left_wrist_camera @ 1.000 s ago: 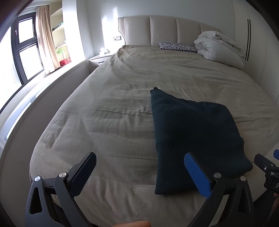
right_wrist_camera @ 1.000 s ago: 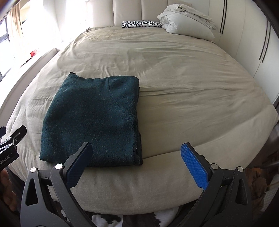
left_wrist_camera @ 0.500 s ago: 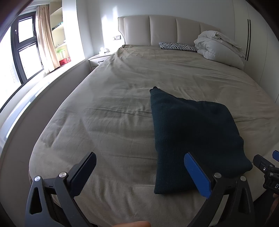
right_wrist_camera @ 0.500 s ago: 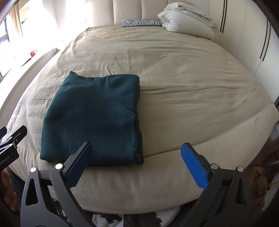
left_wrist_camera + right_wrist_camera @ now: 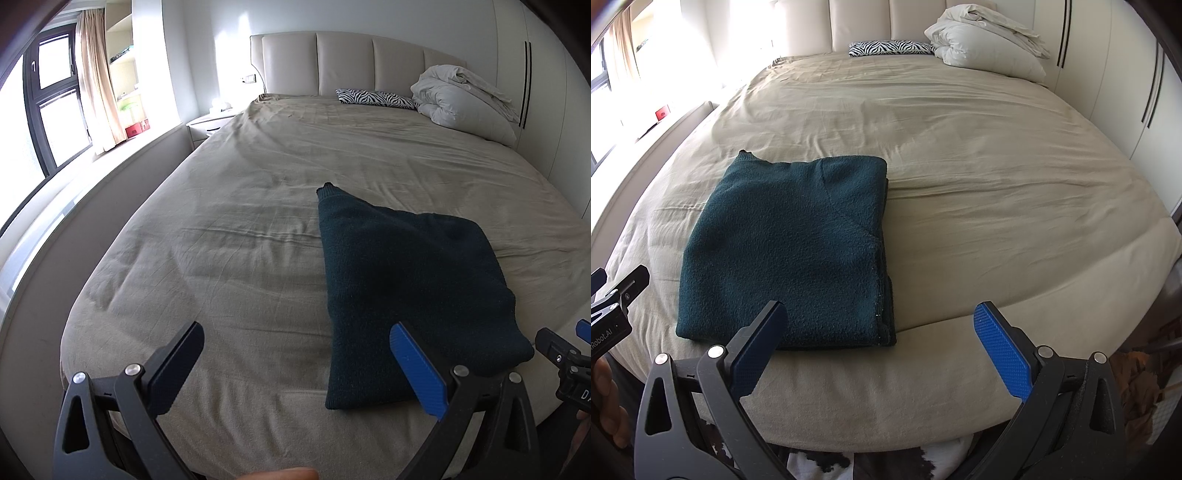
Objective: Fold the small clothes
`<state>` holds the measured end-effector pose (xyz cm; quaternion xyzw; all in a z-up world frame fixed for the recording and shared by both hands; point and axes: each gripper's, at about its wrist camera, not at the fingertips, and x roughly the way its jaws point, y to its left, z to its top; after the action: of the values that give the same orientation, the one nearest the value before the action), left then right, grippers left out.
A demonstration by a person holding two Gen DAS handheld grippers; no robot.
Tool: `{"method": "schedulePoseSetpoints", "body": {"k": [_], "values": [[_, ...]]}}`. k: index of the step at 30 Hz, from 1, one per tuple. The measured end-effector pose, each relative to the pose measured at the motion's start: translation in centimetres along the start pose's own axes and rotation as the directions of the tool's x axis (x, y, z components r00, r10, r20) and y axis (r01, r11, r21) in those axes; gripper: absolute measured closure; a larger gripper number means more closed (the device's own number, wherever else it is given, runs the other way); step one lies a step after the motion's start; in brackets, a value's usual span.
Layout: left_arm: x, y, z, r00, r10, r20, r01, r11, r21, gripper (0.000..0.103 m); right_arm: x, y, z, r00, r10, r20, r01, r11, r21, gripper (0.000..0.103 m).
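A dark teal knit sweater (image 5: pixel 786 251) lies folded into a rough rectangle on the bed (image 5: pixel 979 184), close to the foot edge. Seen from the right wrist, it sits toward 10 o'clock of centre, its layered edges stacked along the right-hand side and a small knit corner poking up at its far left. Seen from the left wrist, the same sweater (image 5: pixel 406 288) lies toward 4 o'clock, reaching down to the bed's near edge.

The right tool (image 5: pixel 882 347) hangs just off the foot of the bed with its blue-padded fingers spread wide apart and nothing between them; its left finger overlaps the sweater's near edge in the view, though contact cannot be told. The left tool (image 5: pixel 295 373) is likewise spread wide and holds nothing, its right finger crossing the sweater's near corner in the view. Each tool shows at the edge of the other's camera: the left at 9 o'clock of the right wrist view, the right at 4 o'clock of the left wrist view.

The bed wears a wrinkled beige sheet. At its head, toward 12 o'clock, lie a zebra-print pillow (image 5: pixel 890 48) and, just beside it, a bundled white duvet (image 5: pixel 990 48) against the padded headboard (image 5: pixel 351 62). A window (image 5: pixel 48 110) with a curtain (image 5: pixel 98 99) stands at 10 o'clock in the left wrist view.
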<state>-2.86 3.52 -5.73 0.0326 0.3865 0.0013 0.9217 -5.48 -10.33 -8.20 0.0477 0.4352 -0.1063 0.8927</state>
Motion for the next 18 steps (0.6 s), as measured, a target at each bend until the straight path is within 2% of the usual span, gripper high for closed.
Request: {"method": "schedulePoseSetpoints", "body": {"k": [18], "values": [[0.02, 0.01, 0.02, 1.0, -0.001, -0.001, 0.001, 1.0, -0.001, 0.0, 0.21, 0.21, -0.32, 1.0, 0.004, -0.005, -0.004, 1.0, 0.003, 0.0]]}}
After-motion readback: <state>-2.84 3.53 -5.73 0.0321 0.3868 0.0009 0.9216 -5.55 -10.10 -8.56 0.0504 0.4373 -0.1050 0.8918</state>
